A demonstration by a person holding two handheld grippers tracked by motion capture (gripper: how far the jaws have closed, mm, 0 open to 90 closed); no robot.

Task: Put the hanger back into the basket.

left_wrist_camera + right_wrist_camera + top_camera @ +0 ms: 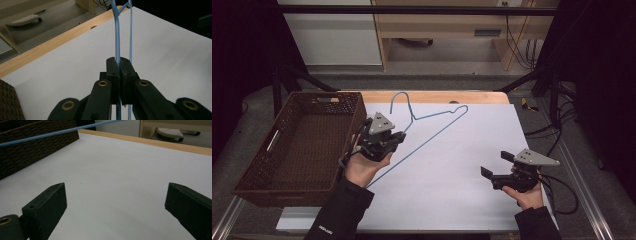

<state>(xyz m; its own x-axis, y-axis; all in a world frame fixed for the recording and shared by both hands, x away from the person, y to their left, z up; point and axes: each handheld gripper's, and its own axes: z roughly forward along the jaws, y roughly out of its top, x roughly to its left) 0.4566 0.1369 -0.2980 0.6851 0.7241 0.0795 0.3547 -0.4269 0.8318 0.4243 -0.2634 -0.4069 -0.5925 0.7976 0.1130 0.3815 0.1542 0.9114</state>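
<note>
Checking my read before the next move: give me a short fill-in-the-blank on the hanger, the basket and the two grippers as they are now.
1. The left gripper is shut on the wire of the blue ____.
2. The right gripper has its jaws ____ and holds nothing.
3. The brown woven basket sits at the table's ____ side in the high view.
4. The hanger has its hook toward the ____ edge of the table.

Missing words: hanger; open; left; far
</note>
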